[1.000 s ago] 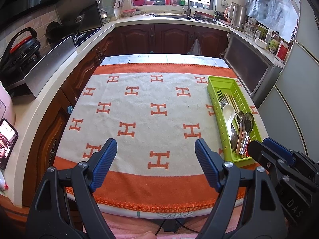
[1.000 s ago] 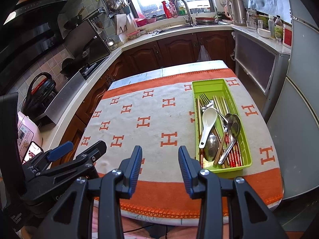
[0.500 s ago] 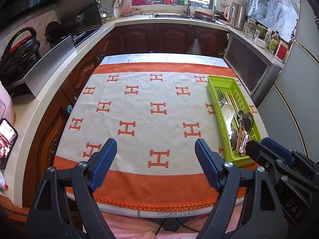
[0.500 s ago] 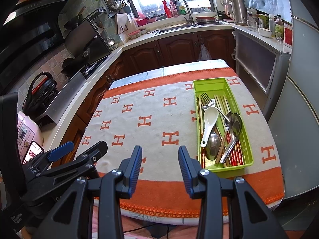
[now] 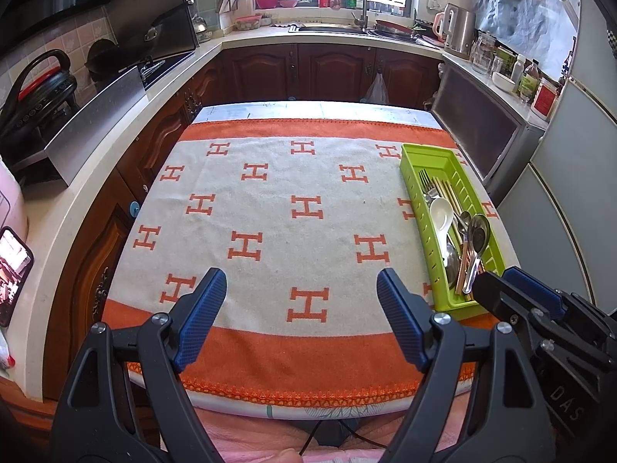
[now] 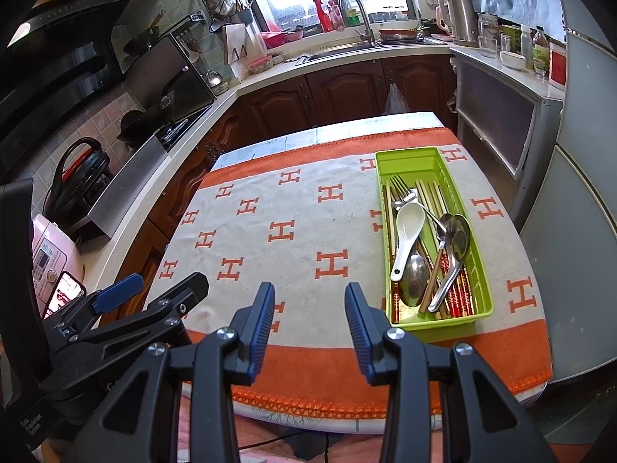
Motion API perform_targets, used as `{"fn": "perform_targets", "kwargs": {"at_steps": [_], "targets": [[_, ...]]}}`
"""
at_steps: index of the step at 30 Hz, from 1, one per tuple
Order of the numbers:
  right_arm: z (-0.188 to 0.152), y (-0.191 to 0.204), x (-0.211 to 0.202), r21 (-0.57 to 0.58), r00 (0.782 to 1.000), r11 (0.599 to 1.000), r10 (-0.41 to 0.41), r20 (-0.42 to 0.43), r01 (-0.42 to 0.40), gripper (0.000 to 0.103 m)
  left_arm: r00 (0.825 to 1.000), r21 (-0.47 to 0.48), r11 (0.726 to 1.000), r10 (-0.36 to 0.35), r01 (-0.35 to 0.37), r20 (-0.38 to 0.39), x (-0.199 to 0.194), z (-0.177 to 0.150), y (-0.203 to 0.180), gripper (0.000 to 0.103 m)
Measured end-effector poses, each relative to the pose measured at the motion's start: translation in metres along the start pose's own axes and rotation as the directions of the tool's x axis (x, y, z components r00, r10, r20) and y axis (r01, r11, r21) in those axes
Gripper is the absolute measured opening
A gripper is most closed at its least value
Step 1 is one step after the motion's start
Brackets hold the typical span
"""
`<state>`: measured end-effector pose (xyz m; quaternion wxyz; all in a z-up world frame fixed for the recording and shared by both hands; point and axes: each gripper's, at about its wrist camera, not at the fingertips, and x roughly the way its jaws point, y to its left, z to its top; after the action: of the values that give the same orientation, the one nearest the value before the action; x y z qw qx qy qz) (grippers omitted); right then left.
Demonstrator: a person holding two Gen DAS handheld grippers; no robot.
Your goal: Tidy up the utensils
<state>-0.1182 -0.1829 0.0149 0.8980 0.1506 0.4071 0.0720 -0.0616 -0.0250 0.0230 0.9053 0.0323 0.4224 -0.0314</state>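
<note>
Green tray sits on the table's right side, long axis running near edge to far edge, its near end close to the orange border of the cloth. All utensils in sight lie inside it: white spoon on top, bowl toward the far end; a big steel spoon under it, bowl toward the near end; a ladle-type steel spoon at the tray's right side; fork with tines toward the far end; chopsticks lengthwise along the bottom, red-patterned ends at the near end. Items overlap and cross, not sorted.

Right gripper held low over the table's near edge, just left of the tray's near end, pointing across the cloth; jaws apart with a moderate gap, nothing between them. Not touching the tray.

Left gripper also over the near edge, about mid-table, level, pointing toward the far edge; jaws spread wide, empty. In its view the right gripper's body shows at lower right, overlapping the tray's near corner.

Rest of the cloth is bare. Kitchen counter runs along the table's left, with a phone on it, screen lit.
</note>
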Motion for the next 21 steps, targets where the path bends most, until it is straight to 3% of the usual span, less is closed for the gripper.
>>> {"fn": "perform_targets", "kwargs": {"at_steps": [21], "targets": [[-0.003, 0.0042, 0.0004, 0.002, 1.0, 1.0, -0.001, -0.002, 0.001, 0.038, 1.0, -0.001, 1.0, -0.011, 0.011, 0.006, -0.0014, -0.0045, 0.0018, 0.079]]}}
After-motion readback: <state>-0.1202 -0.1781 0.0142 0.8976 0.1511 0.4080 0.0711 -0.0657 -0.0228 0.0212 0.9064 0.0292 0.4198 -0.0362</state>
